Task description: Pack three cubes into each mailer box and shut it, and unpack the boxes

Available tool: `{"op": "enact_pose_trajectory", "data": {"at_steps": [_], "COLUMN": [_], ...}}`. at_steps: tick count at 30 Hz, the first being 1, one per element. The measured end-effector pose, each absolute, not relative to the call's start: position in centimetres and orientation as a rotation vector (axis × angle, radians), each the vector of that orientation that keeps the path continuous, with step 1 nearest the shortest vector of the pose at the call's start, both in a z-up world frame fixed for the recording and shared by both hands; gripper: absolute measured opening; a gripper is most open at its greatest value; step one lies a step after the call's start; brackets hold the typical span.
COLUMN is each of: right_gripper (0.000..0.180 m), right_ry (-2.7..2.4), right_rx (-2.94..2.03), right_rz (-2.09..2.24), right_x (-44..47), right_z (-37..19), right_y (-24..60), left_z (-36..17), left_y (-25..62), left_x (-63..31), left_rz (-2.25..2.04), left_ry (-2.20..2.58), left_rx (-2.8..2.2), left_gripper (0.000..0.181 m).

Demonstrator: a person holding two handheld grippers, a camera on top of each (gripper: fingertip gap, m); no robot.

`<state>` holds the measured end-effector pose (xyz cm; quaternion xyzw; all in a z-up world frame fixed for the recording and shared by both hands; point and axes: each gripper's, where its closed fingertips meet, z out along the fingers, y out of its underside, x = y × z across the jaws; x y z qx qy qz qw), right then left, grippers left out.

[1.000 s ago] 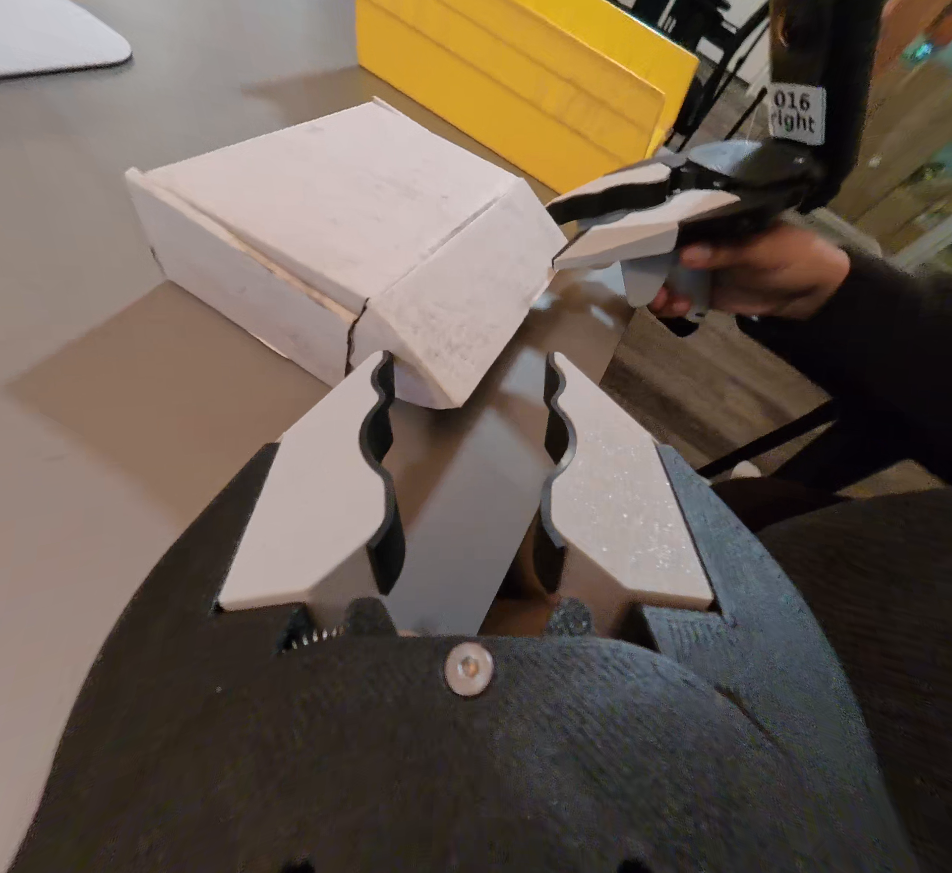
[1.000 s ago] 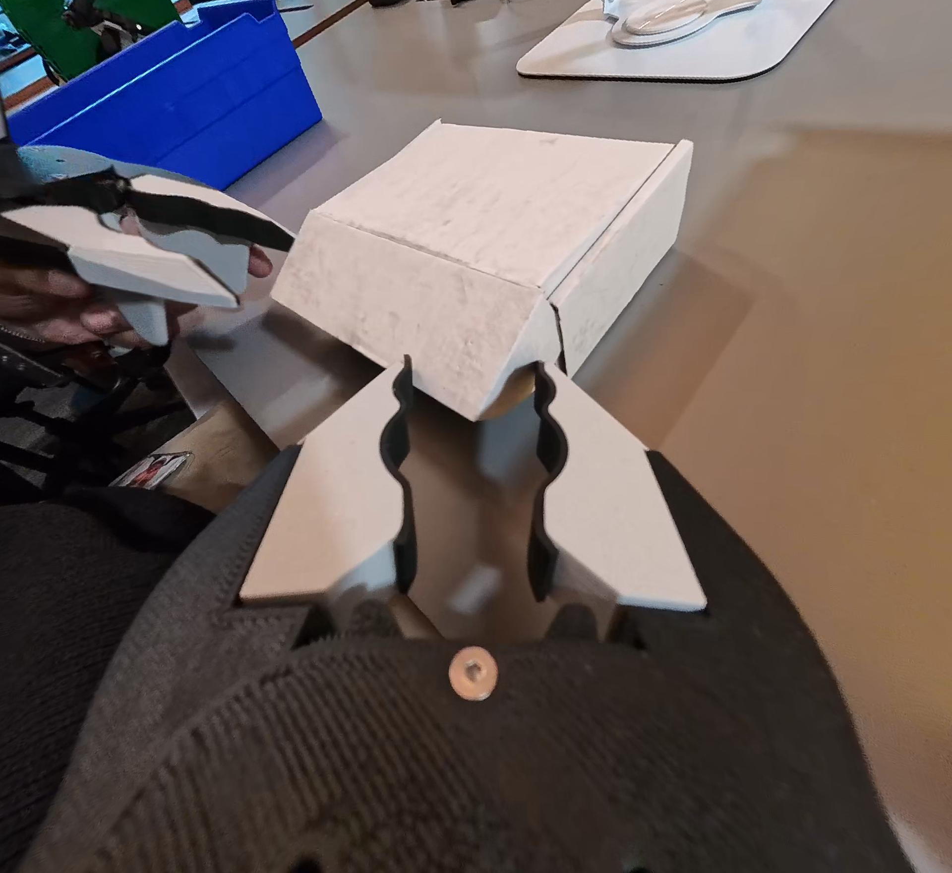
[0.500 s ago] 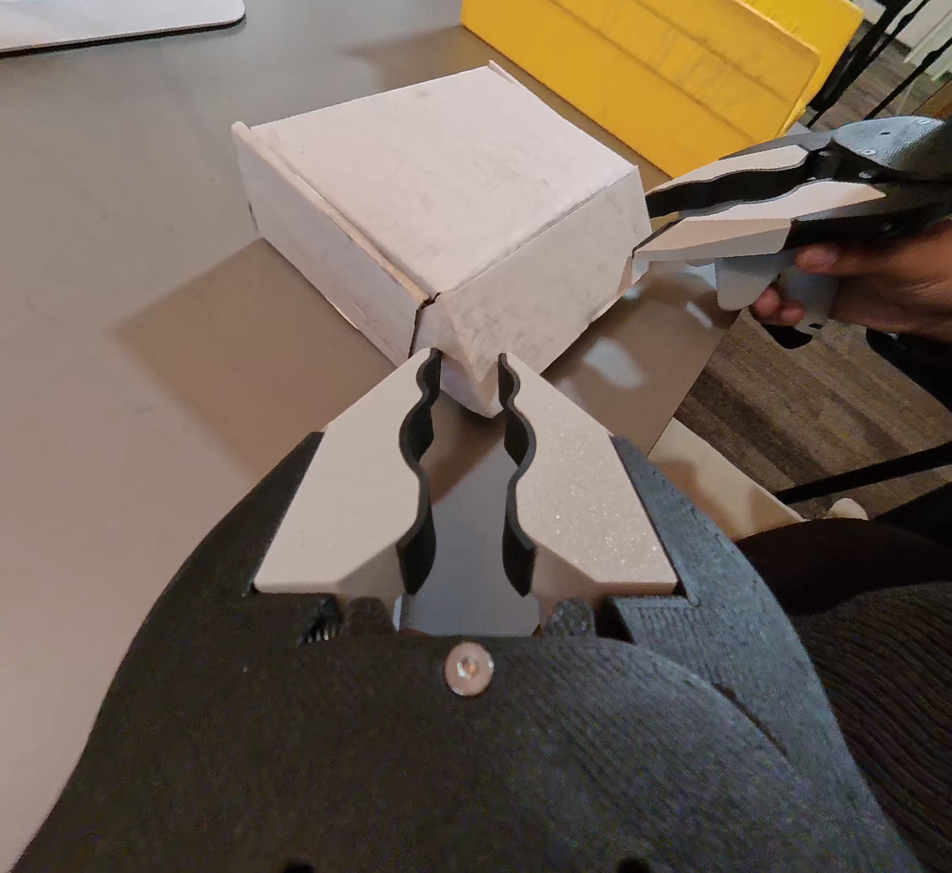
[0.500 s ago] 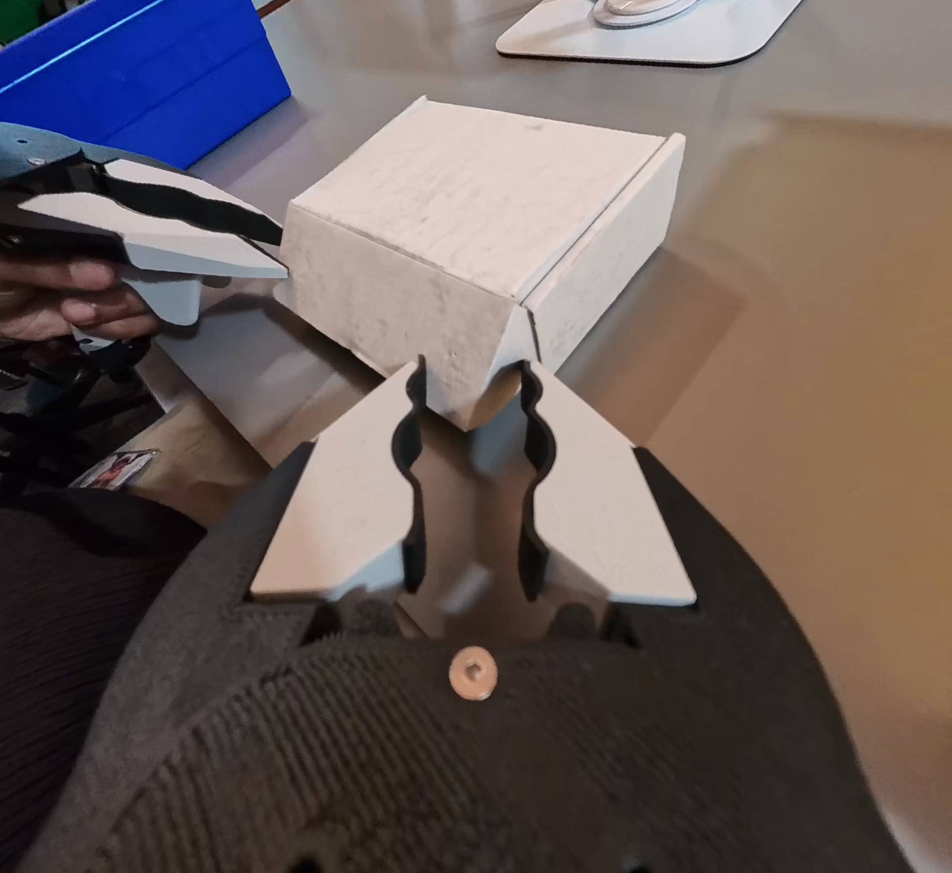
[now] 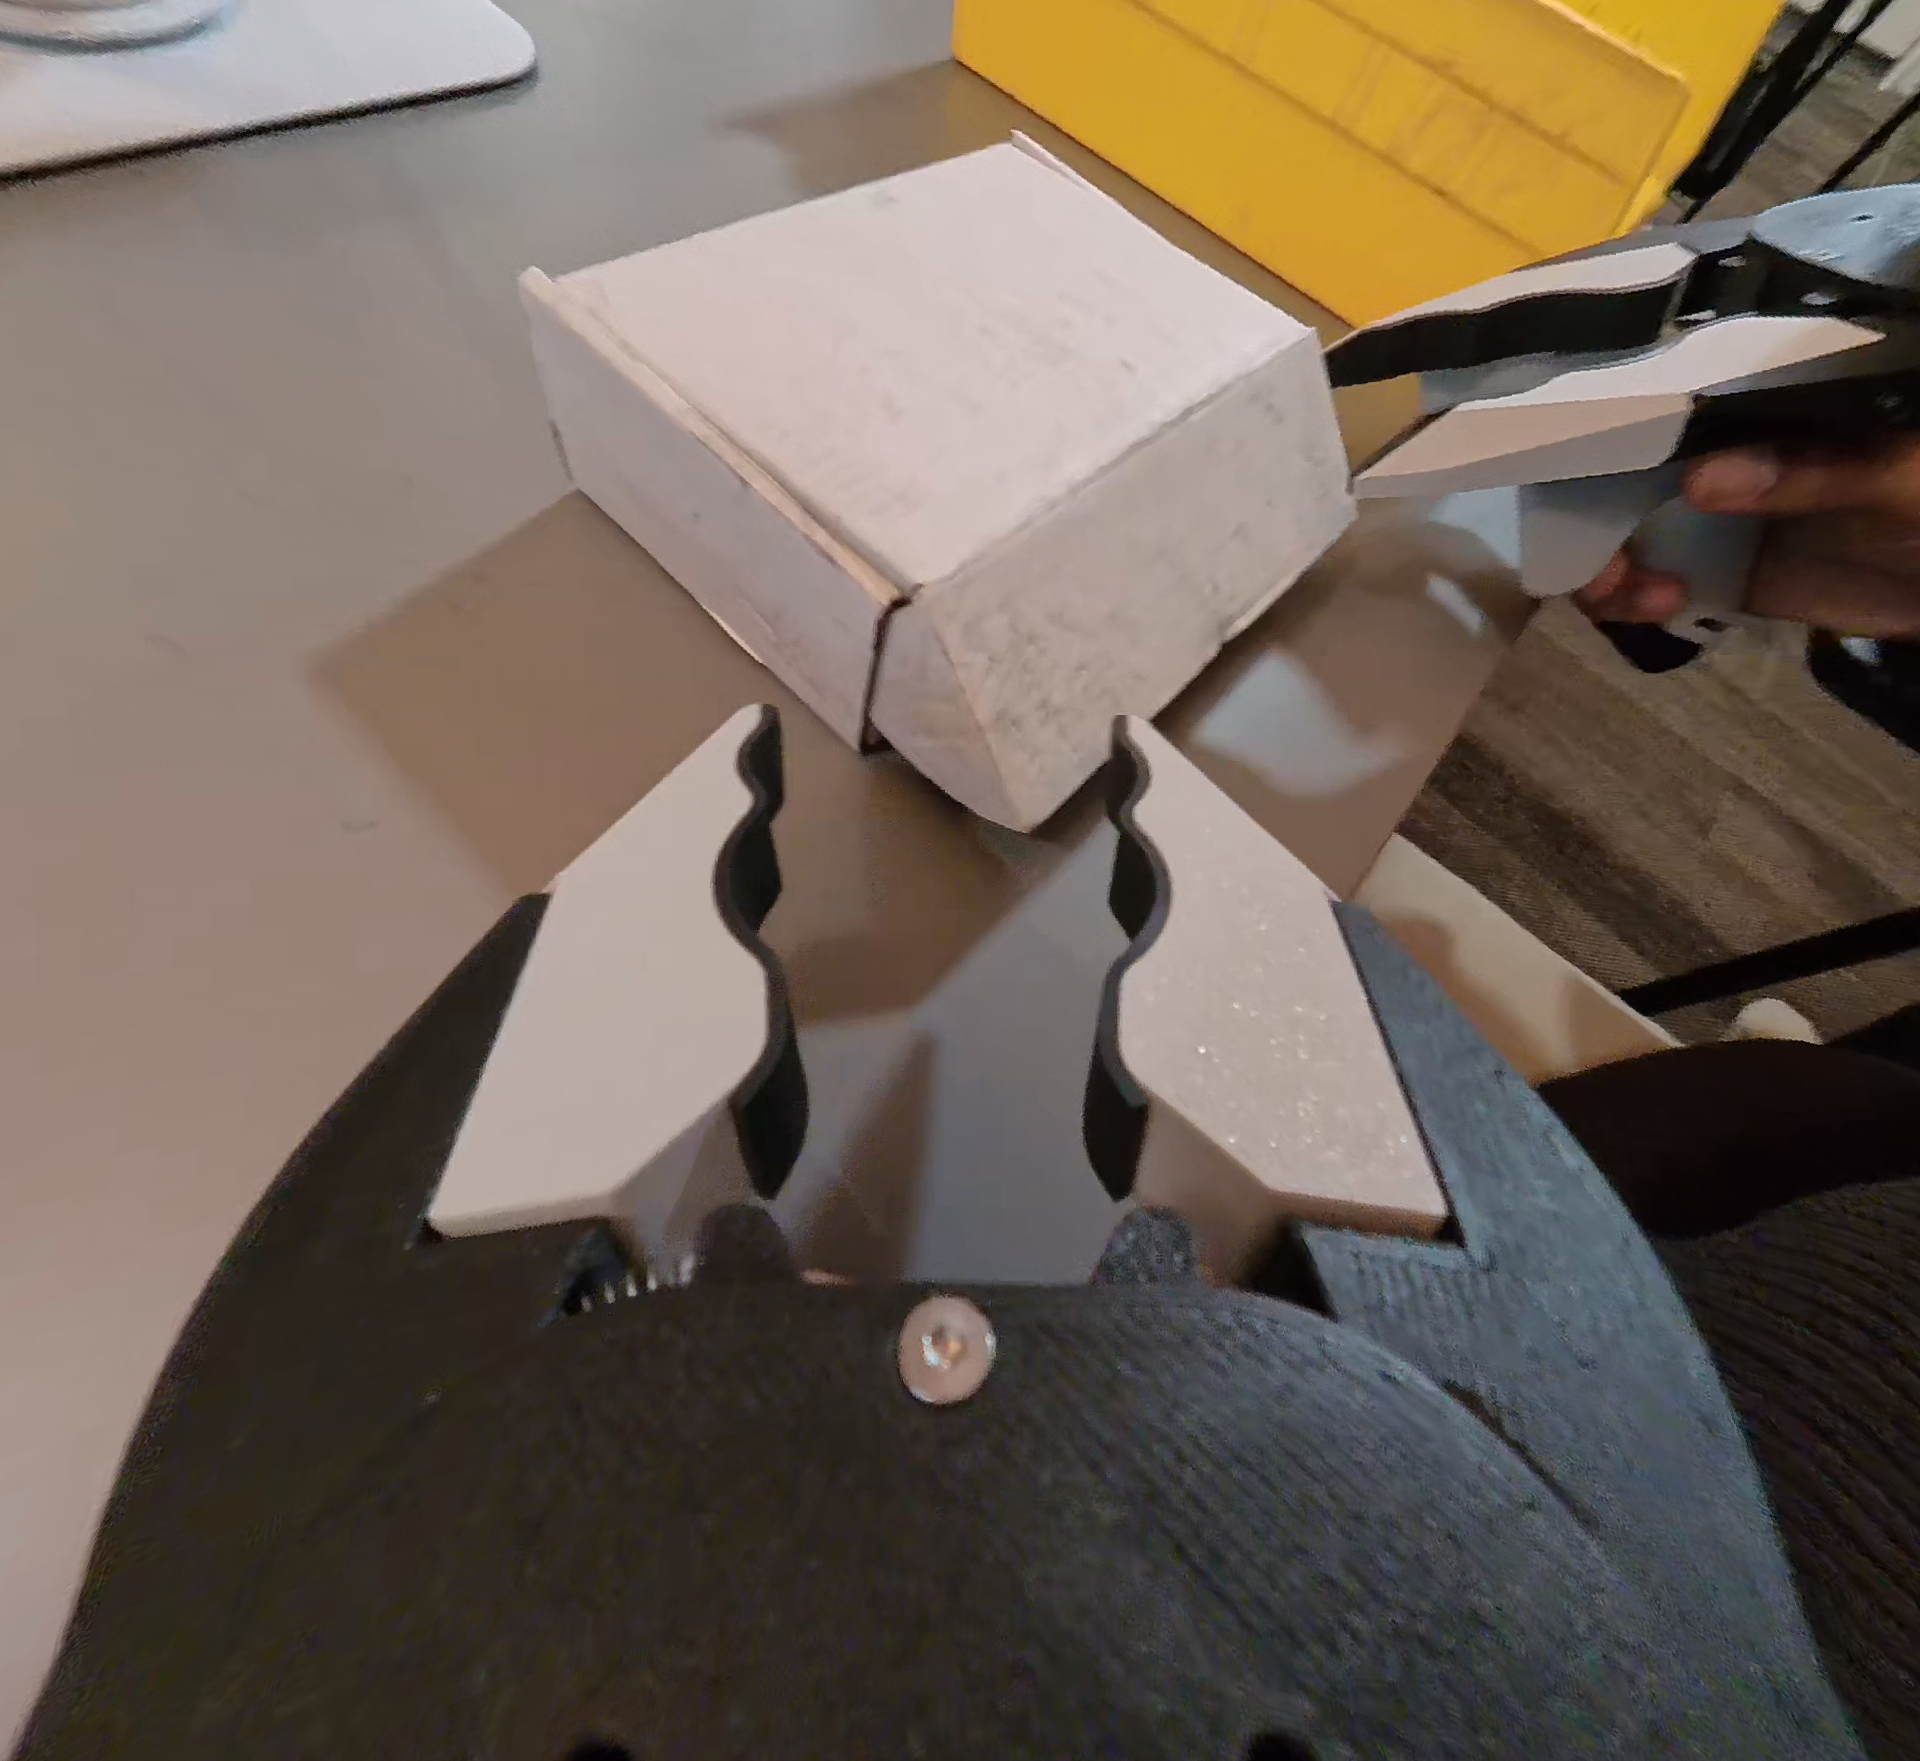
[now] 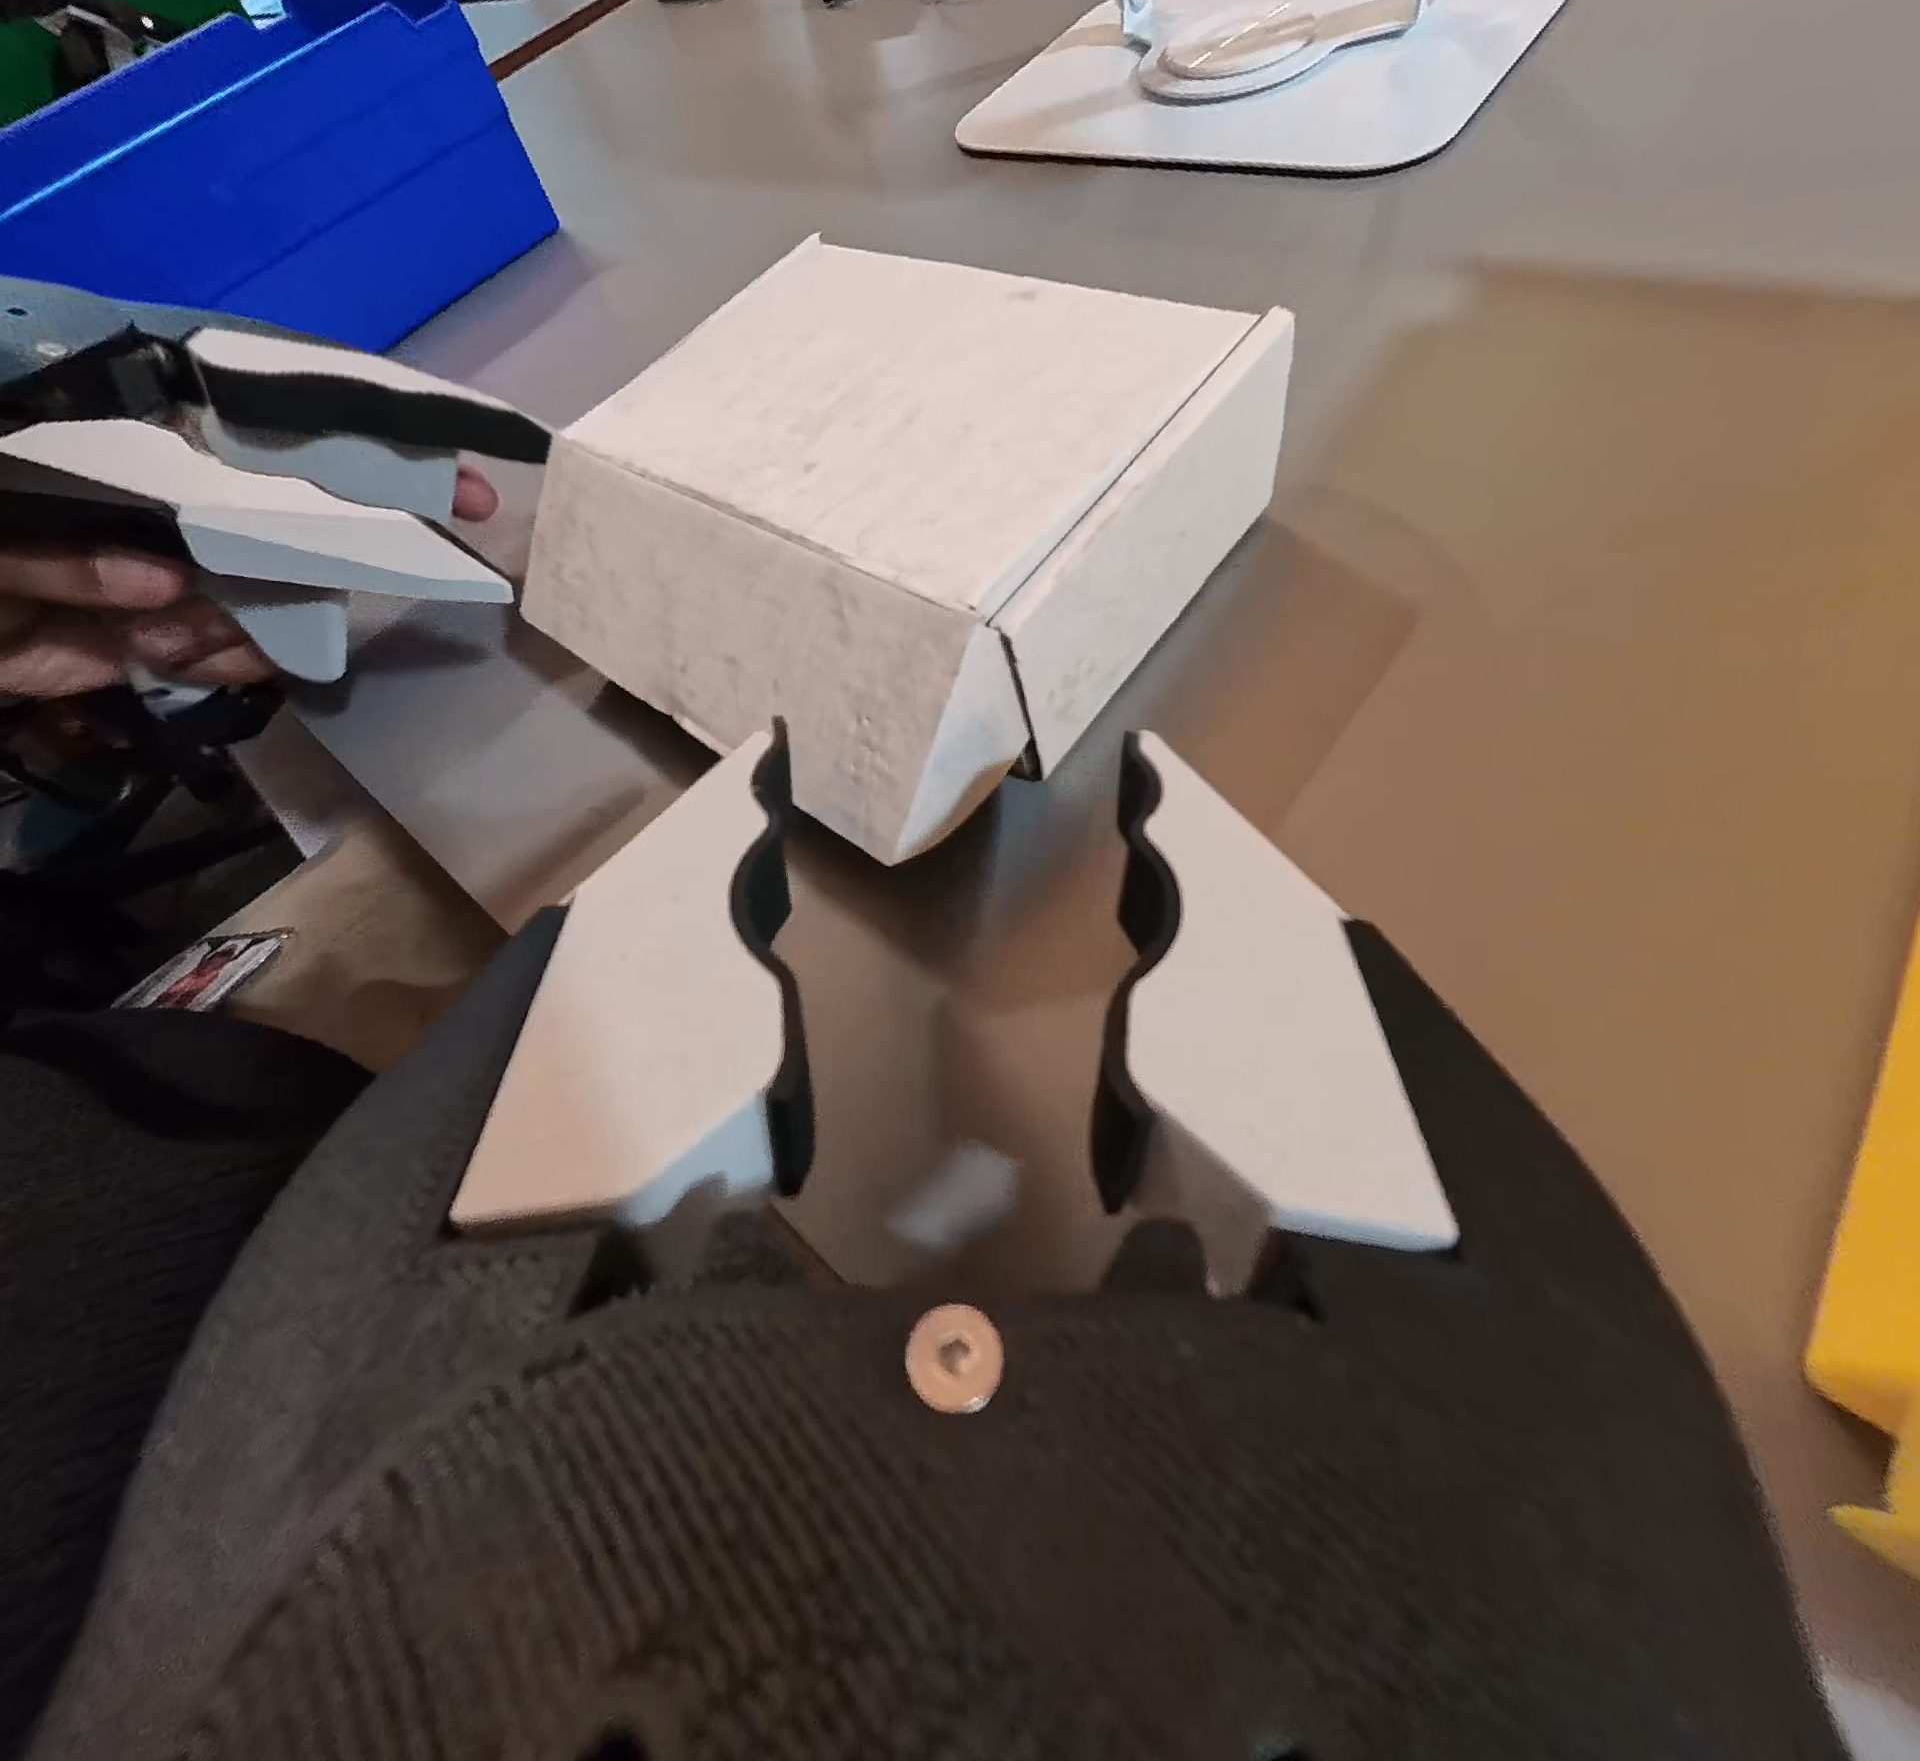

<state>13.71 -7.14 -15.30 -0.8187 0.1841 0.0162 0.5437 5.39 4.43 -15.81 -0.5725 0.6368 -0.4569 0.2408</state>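
Observation:
A white mailer box [image 5: 935,464] sits shut on the grey table, its front flap folded down and slightly bulged; it also shows in the right wrist view [image 6: 914,485]. My left gripper [image 5: 943,729] is open and empty, its tips just short of the box's near left corner. My right gripper [image 6: 954,743] is open and empty at the near right corner. Each gripper shows from the side in the other's view, the right gripper [image 5: 1342,428] and the left gripper [image 6: 528,516], both at the box's front face. No cubes are in view.
A yellow bin [image 5: 1299,80] stands right behind the box. A blue bin [image 6: 260,184] stands to the left. A white stand base [image 6: 1268,80] lies farther back. The table's front edge [image 5: 1382,838] runs just under the box's front flap. The white stand base [image 6: 1268,80] is about 35 centimeters from both grippers' fingertips.
The slanted front flap now lies closer against the box. Both grippers narrowed half a second ago and have now opened wide. They sit slightly back from the corners.

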Motion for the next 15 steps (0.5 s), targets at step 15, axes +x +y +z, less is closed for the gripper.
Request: {"op": "enact_pose_trajectory", "data": {"at_steps": [15], "right_gripper": [0.073], "right_ry": [0.353], "right_rx": [-2.077], "right_rz": [0.341], "right_x": [13.3], "right_z": [-16.7], "right_y": [-5.3], "left_z": [-17.1], "left_y": [4.0], "left_x": [7.3], "left_rz": [-1.238], "left_ry": [2.038], "left_rx": [-1.473], "left_gripper": [0.074]}}
